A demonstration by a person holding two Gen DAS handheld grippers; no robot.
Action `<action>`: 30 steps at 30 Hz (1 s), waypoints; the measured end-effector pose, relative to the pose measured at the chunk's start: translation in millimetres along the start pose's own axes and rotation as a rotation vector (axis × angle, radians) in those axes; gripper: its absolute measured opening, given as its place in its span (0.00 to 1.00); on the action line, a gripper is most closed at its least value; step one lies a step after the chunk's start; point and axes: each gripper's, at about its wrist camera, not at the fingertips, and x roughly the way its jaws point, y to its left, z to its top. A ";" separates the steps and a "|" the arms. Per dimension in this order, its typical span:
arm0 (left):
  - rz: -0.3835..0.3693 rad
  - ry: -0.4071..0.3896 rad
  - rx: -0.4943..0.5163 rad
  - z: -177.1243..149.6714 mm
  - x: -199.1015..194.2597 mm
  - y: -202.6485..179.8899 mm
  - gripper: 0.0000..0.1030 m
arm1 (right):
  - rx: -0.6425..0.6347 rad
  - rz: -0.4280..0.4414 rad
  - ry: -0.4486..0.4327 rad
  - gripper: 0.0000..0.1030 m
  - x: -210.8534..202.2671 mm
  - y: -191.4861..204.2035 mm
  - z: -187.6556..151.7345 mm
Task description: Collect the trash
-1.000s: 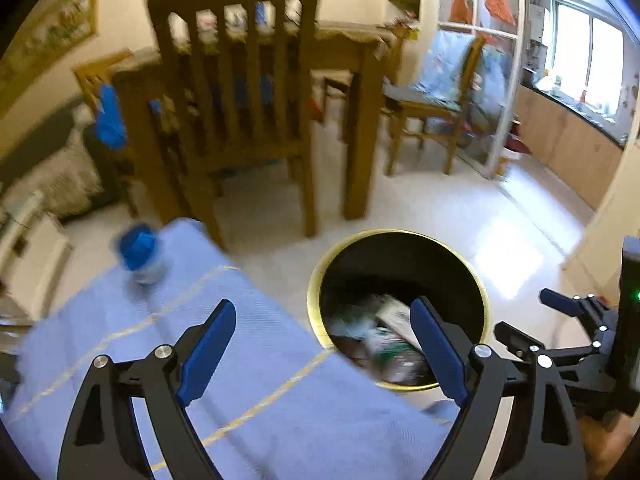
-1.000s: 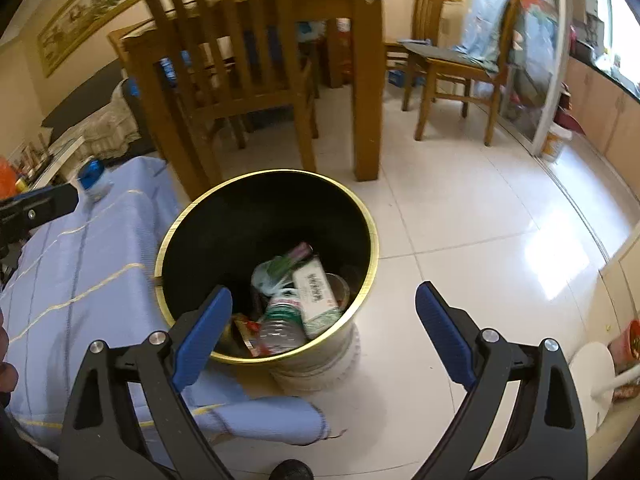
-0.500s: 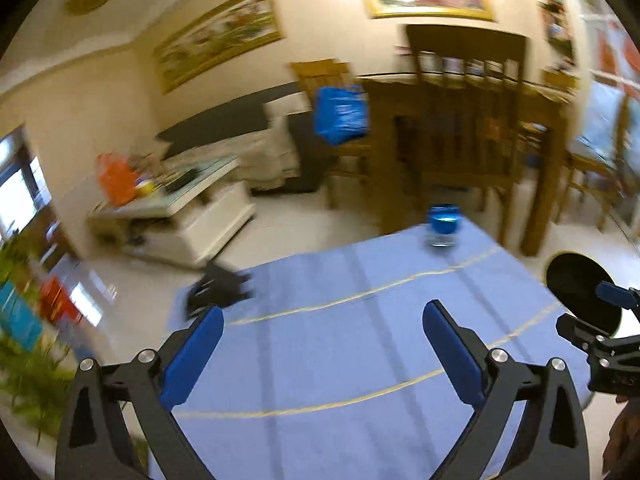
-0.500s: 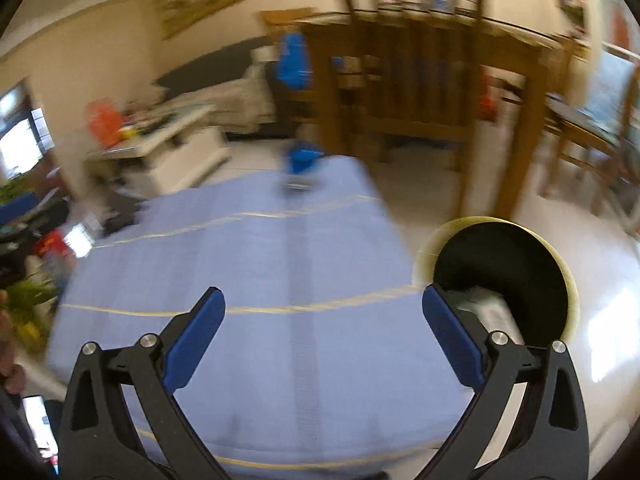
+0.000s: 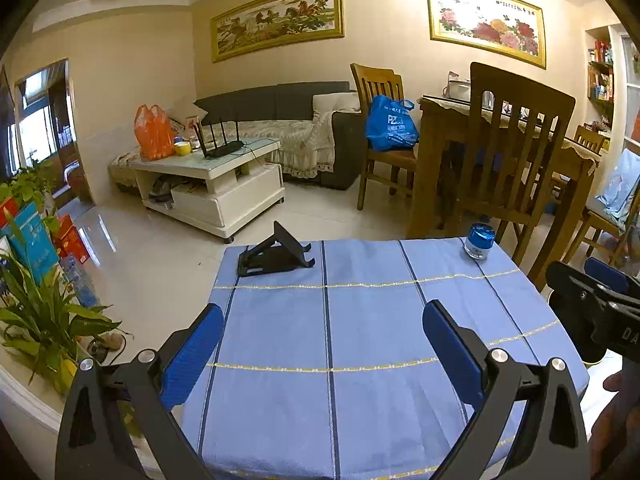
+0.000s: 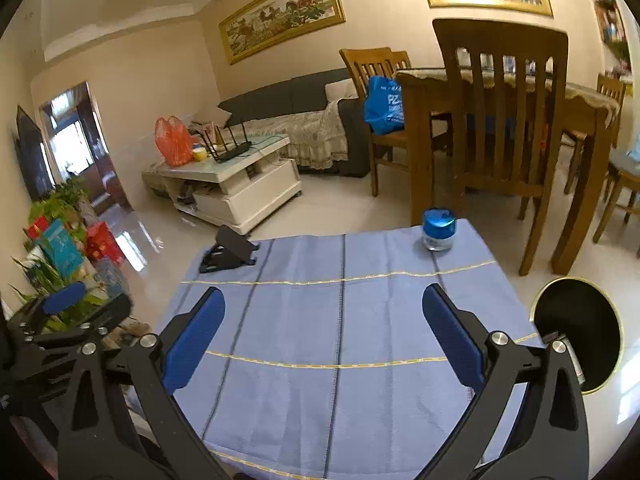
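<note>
Fingers of both the left gripper (image 5: 322, 350) and right gripper (image 6: 323, 334) stand wide apart, empty, above the blue-clothed counter (image 6: 340, 320). Bin (image 6: 578, 334) waits right; check the counter for leftover trash first.

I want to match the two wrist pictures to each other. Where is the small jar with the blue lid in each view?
Left wrist: the jar stands at the far right corner of the blue tablecloth, upper right of centre.
Right wrist: the jar stands on the cloth's far edge, right of centre.
Shared landmark: the black folding stand at the far left corner.
</note>
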 end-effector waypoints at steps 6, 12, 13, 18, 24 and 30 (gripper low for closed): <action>-0.017 -0.007 -0.011 -2.9 4.1 3.0 0.94 | -0.032 -0.035 0.038 0.95 3.0 9.3 -15.0; -0.024 0.001 -0.024 -5.9 7.9 2.5 0.94 | -0.047 -0.045 0.048 0.95 7.0 9.5 -24.6; -0.025 0.002 -0.028 -6.2 7.7 2.4 0.94 | -0.052 -0.049 0.048 0.95 7.4 9.3 -25.0; -0.023 0.001 -0.009 -7.1 7.7 -4.9 0.94 | -0.055 -0.059 0.041 0.95 6.9 5.7 -27.8; -0.011 0.002 0.001 -7.1 9.1 -8.7 0.94 | -0.050 -0.069 0.038 0.95 5.3 -2.7 -28.9; -0.007 0.013 0.000 -9.5 12.9 -8.2 0.94 | -0.054 -0.075 0.033 0.95 2.7 -3.5 -28.8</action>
